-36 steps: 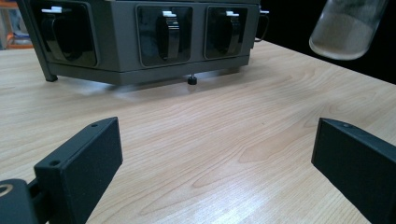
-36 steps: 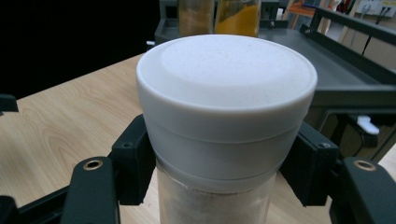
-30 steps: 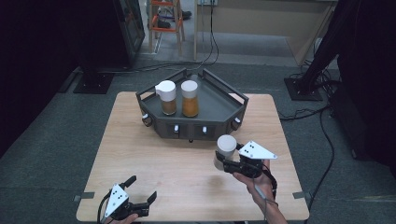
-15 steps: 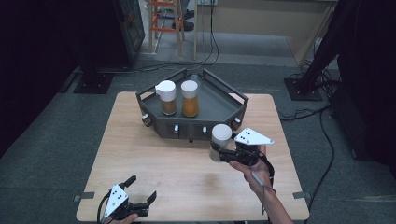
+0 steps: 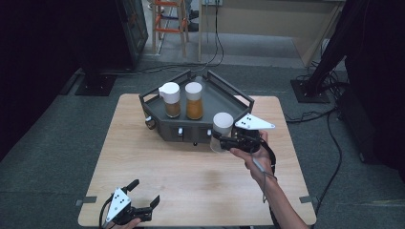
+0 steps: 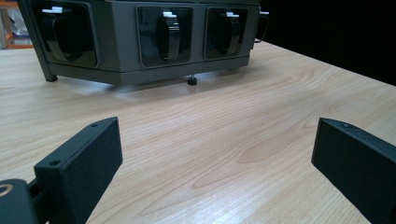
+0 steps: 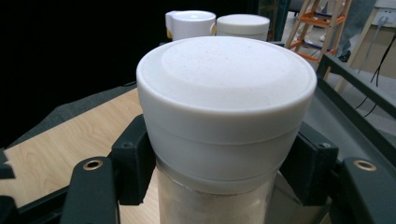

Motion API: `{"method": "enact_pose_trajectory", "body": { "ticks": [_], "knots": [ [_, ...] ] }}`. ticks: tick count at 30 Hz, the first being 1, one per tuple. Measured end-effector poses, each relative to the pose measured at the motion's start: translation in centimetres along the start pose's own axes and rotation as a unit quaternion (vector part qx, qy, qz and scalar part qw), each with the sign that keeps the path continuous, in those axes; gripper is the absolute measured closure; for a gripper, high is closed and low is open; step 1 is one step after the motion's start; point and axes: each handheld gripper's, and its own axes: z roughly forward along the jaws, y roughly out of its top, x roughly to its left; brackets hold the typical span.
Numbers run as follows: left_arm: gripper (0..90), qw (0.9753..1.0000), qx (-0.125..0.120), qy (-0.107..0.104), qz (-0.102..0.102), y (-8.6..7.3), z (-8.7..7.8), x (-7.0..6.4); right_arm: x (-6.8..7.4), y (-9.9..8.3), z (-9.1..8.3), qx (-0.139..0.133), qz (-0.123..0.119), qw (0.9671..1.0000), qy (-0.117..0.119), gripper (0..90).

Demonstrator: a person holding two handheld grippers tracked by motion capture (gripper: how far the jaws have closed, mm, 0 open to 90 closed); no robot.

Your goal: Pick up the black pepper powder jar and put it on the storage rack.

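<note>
White-lidded jar [image 5: 222, 130] is held up by the right gripper [image 5: 228, 141], just in front of the near edge of the dark grey tray [image 5: 224, 93]. The jar stands straight up, with its lid on top and its long side going up and down. In the right gripper view the two black jaws press on the jar [image 7: 224, 121] from both sides, just under the lid, so they are clamped on it. Pale stuff shows inside the clear part below the lid. Two more jars stand inside the tray: one with a white lid and brown stuff [image 5: 170, 99], and one beside it with orange-brown stuff [image 5: 194, 100]. The left gripper [image 5: 141, 202] rests low at the near left corner of the wooden table [image 5: 157, 157], well apart from the tray, with its jaws wide apart and holding nothing.
</note>
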Motion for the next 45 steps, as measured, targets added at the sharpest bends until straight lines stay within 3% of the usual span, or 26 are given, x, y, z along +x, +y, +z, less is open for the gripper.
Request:
{"method": "enact_pose_trajectory", "body": {
  "ticks": [23,45],
  "knots": [
    [1.7,1.0,0.001,-0.001,-0.001,0.0,0.1,0.0,-1.3,4.0,3.3,0.005,0.012,0.9989,-0.045,34.7],
    [1.7,1.0,-0.002,-0.003,0.0,0.0,0.0,0.0,-2.1,4.9,8.0,0.018,0.024,0.9944,-0.102,34.7]
  ]
}}
